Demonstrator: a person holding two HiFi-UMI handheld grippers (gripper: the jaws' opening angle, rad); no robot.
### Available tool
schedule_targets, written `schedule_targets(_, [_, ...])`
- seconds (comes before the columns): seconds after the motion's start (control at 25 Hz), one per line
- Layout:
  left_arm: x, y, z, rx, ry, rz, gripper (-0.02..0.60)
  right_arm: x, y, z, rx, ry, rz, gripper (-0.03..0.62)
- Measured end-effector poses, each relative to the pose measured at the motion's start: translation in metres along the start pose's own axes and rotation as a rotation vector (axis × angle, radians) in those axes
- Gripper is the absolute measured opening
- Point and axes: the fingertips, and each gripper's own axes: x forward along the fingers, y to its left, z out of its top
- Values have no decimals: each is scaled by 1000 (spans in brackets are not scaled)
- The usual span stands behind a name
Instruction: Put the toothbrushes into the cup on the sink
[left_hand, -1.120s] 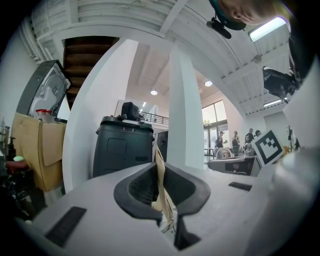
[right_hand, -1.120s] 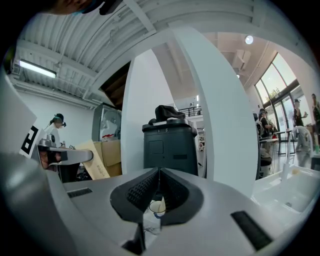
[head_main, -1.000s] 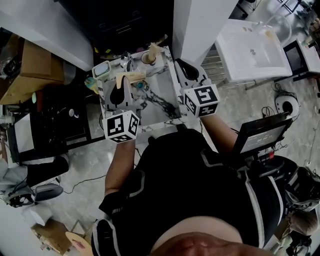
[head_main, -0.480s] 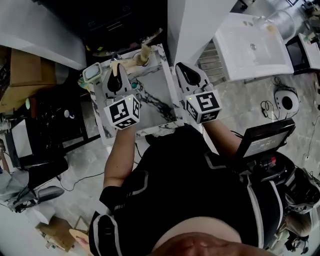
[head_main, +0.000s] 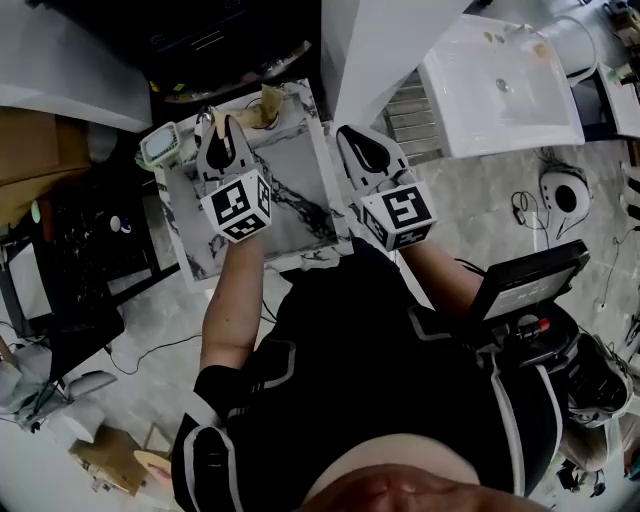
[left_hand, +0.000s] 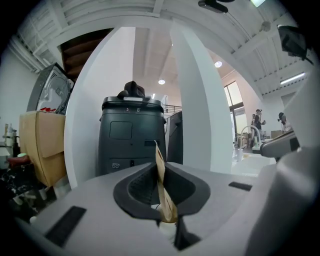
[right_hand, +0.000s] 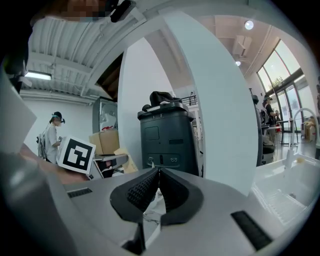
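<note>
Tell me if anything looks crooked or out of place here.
Only the tan stick, seemingly a toothbrush, clamped in the left gripper: it sits slanted between the jaws rather than straight. The right gripper is shut and empty.

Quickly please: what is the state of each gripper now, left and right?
Left gripper: closed on a thin tan stick, probably a toothbrush.
Right gripper: closed, with nothing between its jaws.
</note>
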Motion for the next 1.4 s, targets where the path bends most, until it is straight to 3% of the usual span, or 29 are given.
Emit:
schedule_targets(0.44, [24,-4,-44,-14,101,58,38,5,-18,-22,17,63,4,28])
schedule_targets(0.72, [29,-7,-62,-9,137,54,40,4,-18,-26,11,71,8,28])
schedule_targets(1.0, [24,-11,-67,-7,147,35,43,-4,-13,-27,16,95,-14,29])
schedule_targets(1.2, [17,-19,-61,-32,121,-31,92,-5,-11,-22,27,65,-4,29])
schedule_targets(1.4, [-1,-18,-49,-15,112,-51,98,-6,1,-10,16,35,15,29])
